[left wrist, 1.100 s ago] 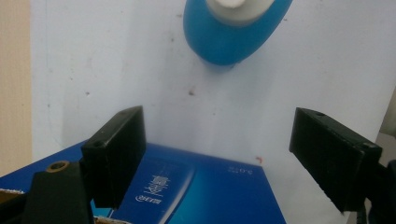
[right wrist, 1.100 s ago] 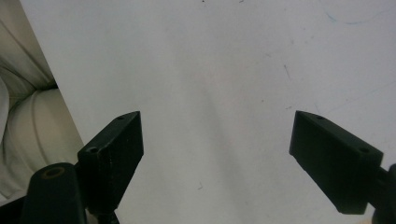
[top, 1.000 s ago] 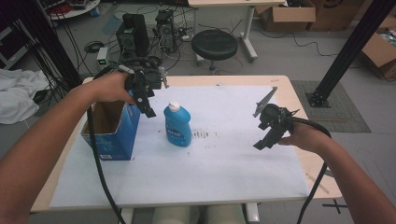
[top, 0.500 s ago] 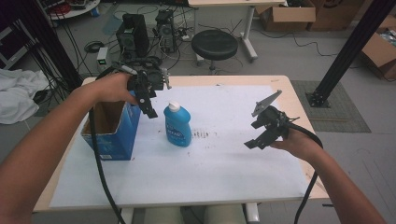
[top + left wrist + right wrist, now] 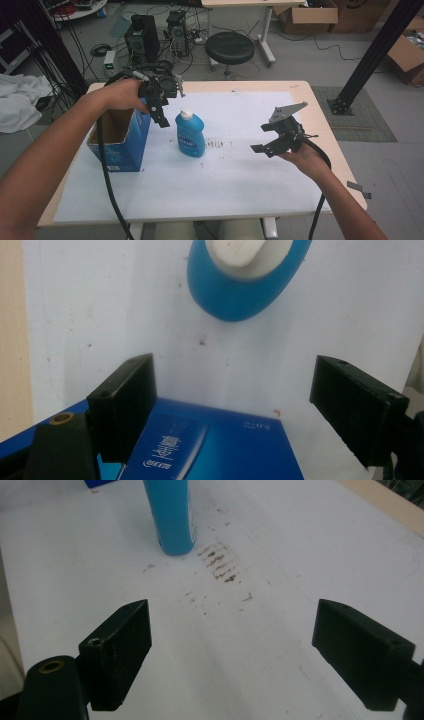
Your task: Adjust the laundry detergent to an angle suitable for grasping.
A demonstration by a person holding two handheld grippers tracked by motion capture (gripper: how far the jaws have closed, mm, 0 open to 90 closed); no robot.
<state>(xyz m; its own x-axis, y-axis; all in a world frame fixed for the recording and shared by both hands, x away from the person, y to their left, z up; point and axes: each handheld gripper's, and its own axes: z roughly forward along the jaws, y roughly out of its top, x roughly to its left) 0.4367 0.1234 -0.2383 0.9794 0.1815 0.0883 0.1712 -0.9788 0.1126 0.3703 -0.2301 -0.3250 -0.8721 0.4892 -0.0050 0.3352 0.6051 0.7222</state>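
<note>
A blue dish-soap bottle (image 5: 190, 135) with a white cap stands upright mid-table, right of an open blue carton (image 5: 120, 145). My left gripper (image 5: 161, 119) hangs open above the carton's right wall, jaws pointing down, nothing between them. In the left gripper view, the left gripper (image 5: 235, 410) has the carton's side (image 5: 225, 450) below and the bottle top (image 5: 240, 290) beyond. My right gripper (image 5: 261, 137) is held above the table right of the bottle, jaws aimed at it. Its jaws have just been opening and stand wide and empty. The right gripper (image 5: 235, 655) faces the bottle (image 5: 170, 515) farther off.
A white sheet covers the wooden table (image 5: 320, 115), with brown smudges (image 5: 216, 145) beside the bottle. Behind the table are a black stool (image 5: 230, 47) and computer towers (image 5: 142, 30). A black pole (image 5: 372, 55) stands at right. Cables trail from both grippers.
My right gripper has shifted slightly left toward the bottle, its jaws a little wider. The left gripper, bottle and carton have stayed put.
</note>
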